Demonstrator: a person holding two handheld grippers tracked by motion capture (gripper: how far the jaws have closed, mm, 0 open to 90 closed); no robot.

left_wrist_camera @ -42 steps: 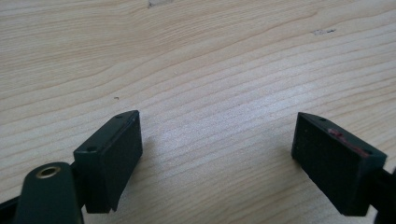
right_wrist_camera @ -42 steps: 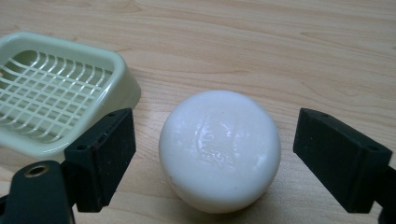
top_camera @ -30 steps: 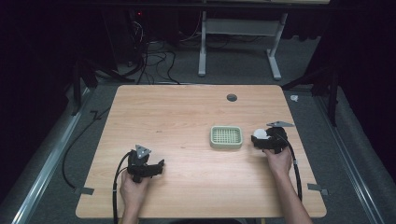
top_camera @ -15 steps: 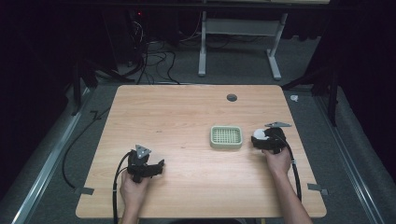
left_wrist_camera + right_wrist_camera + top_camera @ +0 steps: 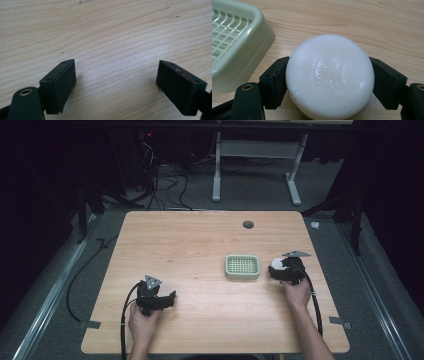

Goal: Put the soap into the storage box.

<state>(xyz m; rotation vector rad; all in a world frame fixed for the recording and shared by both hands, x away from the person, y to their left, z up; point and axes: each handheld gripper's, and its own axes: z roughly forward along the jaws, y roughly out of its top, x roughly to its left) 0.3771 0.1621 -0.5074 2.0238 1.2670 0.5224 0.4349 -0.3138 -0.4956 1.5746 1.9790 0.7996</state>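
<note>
— Starting nearest to us, at the bottom of the high view: what do we have at lower left?

— We have our left hand (image 5: 141, 322) holding the left gripper (image 5: 169, 300), low over the wooden table (image 5: 180, 245). In the left gripper view its two black jaws stand wide apart, with bare wood grain between them and nothing held.

— And at lower right?

— Our right hand (image 5: 298, 292) comes up from the bottom edge, and the right gripper (image 5: 274, 270) sits right of centre. In the right gripper view its jaws press against both sides of a round white soap bar (image 5: 329, 75), so we call it clamped on the soap. In the high view the soap (image 5: 276, 266) shows as a small white patch at the gripper's front.

— Where is that relative to the dish?

— Just beside it. The pale green soap dish (image 5: 242, 267), with its gridded bottom, lies just left of the soap in the high view; in the right gripper view the dish (image 5: 249, 47) takes the upper left of the frame, near the soap but apart from it.

— Farther up?

— A small dark round hole (image 5: 248, 224) sits near the table's top edge. Beyond it, at the top of the frame, we see a white frame leg (image 5: 216, 170) and tangled cables (image 5: 165, 185) on the grey floor.
</note>
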